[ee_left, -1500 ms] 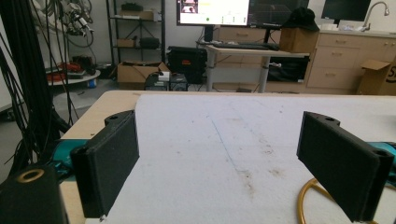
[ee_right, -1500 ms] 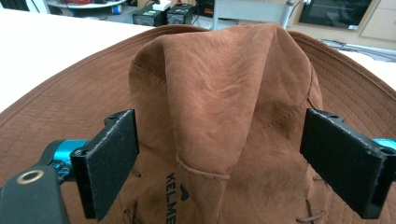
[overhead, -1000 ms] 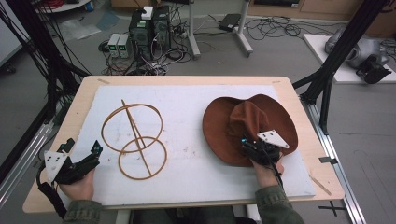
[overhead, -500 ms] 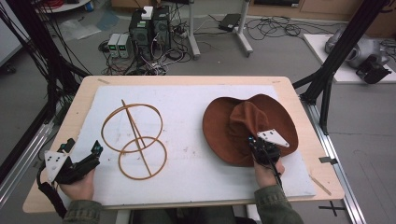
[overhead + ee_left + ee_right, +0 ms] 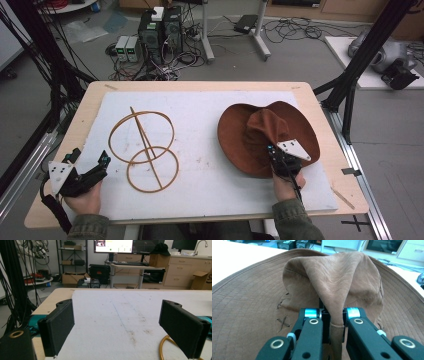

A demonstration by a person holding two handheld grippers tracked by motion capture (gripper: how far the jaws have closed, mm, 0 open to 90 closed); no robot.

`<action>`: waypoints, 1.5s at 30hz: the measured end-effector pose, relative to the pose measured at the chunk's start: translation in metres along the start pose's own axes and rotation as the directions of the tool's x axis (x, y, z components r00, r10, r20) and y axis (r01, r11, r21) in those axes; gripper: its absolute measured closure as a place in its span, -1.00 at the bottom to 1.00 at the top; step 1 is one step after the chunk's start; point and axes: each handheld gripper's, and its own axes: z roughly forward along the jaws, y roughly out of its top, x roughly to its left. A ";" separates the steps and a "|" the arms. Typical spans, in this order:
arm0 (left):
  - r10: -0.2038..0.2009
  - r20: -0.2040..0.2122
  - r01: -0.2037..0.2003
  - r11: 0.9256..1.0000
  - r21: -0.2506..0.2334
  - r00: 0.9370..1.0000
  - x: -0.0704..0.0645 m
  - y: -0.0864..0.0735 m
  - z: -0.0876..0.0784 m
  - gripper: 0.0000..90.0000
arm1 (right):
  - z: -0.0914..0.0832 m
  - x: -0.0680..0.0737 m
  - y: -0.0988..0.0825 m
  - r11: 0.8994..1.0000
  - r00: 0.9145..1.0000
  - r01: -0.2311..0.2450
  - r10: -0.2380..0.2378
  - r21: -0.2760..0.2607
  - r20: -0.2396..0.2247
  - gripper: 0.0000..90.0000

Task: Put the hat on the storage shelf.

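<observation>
A: Left side first. What's the left gripper (image 5: pixel 102 165) doing?

B: Sitting at the near left corner of the table (image 5: pixel 200 86), a hand wrapping around it. Jaws are standing wide apart, nothing between them. In the left gripper view they're framing bare white mat (image 5: pixel 120 315), with a bit of the wire hoop stand (image 5: pixel 163 347) curving in beside one jaw.

A: That stand, where's it lying?

B: Flat on the mat, left of centre, two hoops crossed by a rod, just beside the left gripper, not touching.

A: And on the right?

B: The brown hat (image 5: pixel 300 127) is resting on the right half of the mat, brim spreading flat. The right gripper (image 5: pixel 274 156) is coming in from its near edge; jaws have just been closing and are now pinching a raised fold of the crown, cloth bunching up between the pads in the right gripper view (image 5: pixel 337 322).
</observation>
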 end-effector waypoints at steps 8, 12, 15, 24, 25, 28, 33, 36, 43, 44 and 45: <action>0.000 0.001 0.000 1.000 0.000 1.000 0.000 0.000 0.000 -0.71 | -0.007 0.001 0.002 0.998 1.000 0.009 -0.007 -0.063 0.019 0.96; 0.000 0.002 0.000 1.000 0.001 1.000 0.000 0.000 0.000 -0.71 | -0.010 0.002 0.004 0.996 0.999 0.023 -0.020 -0.091 0.037 0.96; 0.002 -0.004 -0.002 1.000 0.005 1.000 0.000 0.000 -0.001 -0.71 | -0.016 0.001 0.008 0.991 0.998 0.032 -0.026 -0.127 0.052 0.96; -0.005 -0.005 0.005 1.000 0.001 1.000 0.000 0.000 -0.003 -0.71 | -0.030 0.001 0.020 0.975 0.997 0.054 -0.041 -0.215 0.066 0.95; -0.003 -0.005 0.003 1.000 0.002 1.000 0.000 0.001 -0.003 -0.71 | -0.031 0.002 0.022 0.971 0.997 0.057 -0.043 -0.230 0.067 0.95; -0.004 -0.003 0.004 1.000 0.002 1.000 0.000 0.000 -0.003 -0.71 | -0.034 0.002 0.024 0.963 0.996 0.068 -0.052 -0.260 0.068 0.95; -0.002 -0.004 0.002 1.000 0.003 1.000 0.000 0.000 -0.002 -0.71 | -0.039 0.001 0.029 0.947 0.997 0.065 -0.051 -0.315 0.053 0.95; -0.002 -0.005 0.002 1.000 0.004 1.000 0.000 0.000 -0.002 -0.71 | -0.042 0.000 0.034 0.937 0.998 0.057 -0.047 -0.346 0.038 0.94; 0.001 -0.011 -0.001 1.000 0.003 1.000 0.000 0.000 -0.002 -0.71 | -0.050 0.002 0.048 0.919 1.000 0.028 -0.023 -0.393 0.018 0.94; 0.003 -0.011 -0.003 1.000 0.003 1.000 0.000 0.000 -0.002 -0.71 | -0.051 0.003 0.050 0.916 1.000 0.030 -0.025 -0.401 0.018 0.95; 0.004 -0.011 -0.004 1.000 0.003 1.000 0.000 0.000 -0.002 -0.71 | -0.051 0.003 0.050 0.916 1.000 0.030 -0.025 -0.401 0.018 0.95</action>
